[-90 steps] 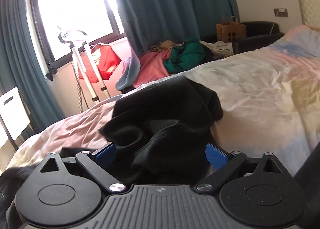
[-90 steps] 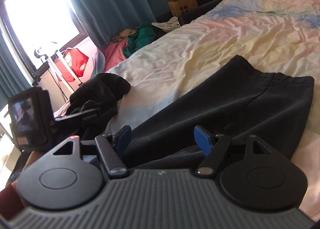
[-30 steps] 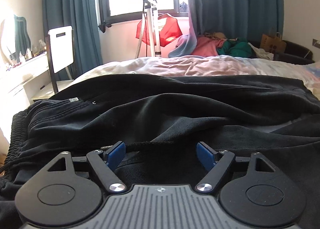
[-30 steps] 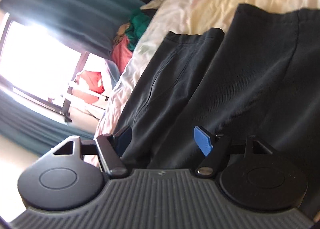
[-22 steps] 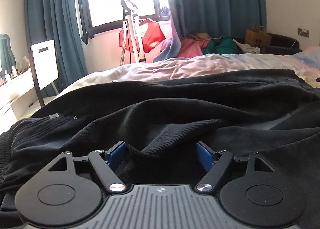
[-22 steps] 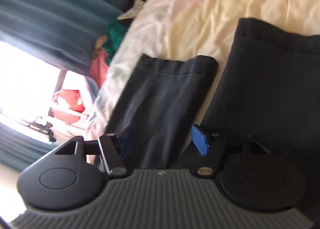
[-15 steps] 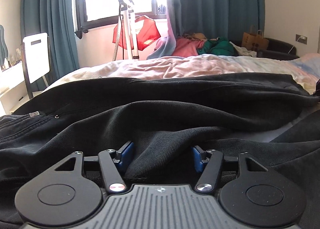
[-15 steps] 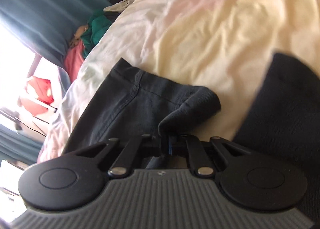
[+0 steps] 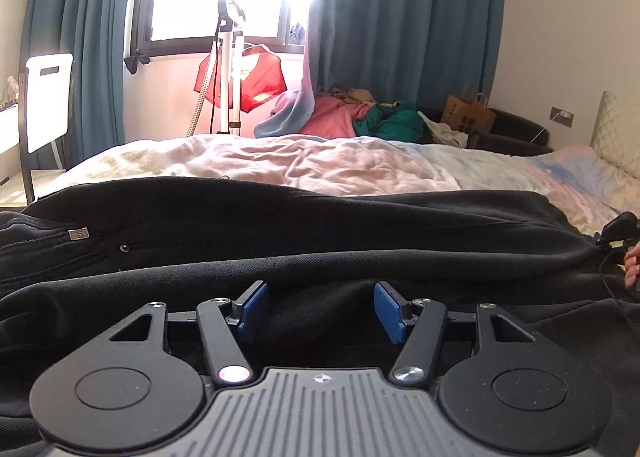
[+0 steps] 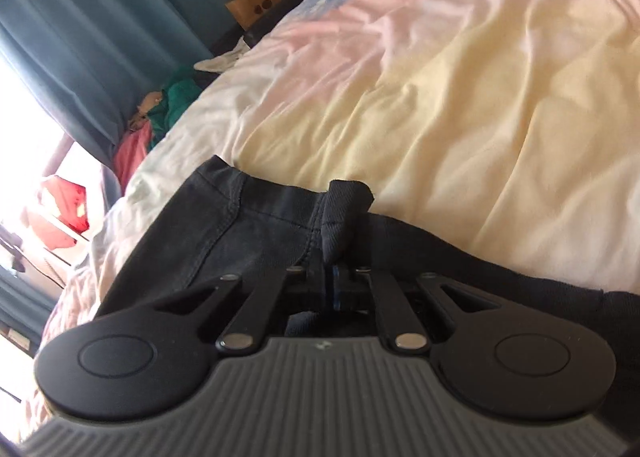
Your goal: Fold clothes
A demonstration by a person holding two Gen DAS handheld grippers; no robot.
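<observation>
Trouser hem (image 10: 344, 209) in right tool (image 10: 334, 289)

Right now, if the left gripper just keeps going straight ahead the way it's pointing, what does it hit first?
Most likely the black trousers. The left gripper is open, low over the cloth, and a raised dark fold lies directly ahead between the blue fingertips. How far off that fold is cannot be judged.

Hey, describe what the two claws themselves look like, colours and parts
Both match: the left claw and right claw have matte black bodies with two round discs, angled black link arms with silver rivets, a ribbed grey centre plate bearing a small emblem, and blue finger pads. No sleeves visible.
</observation>
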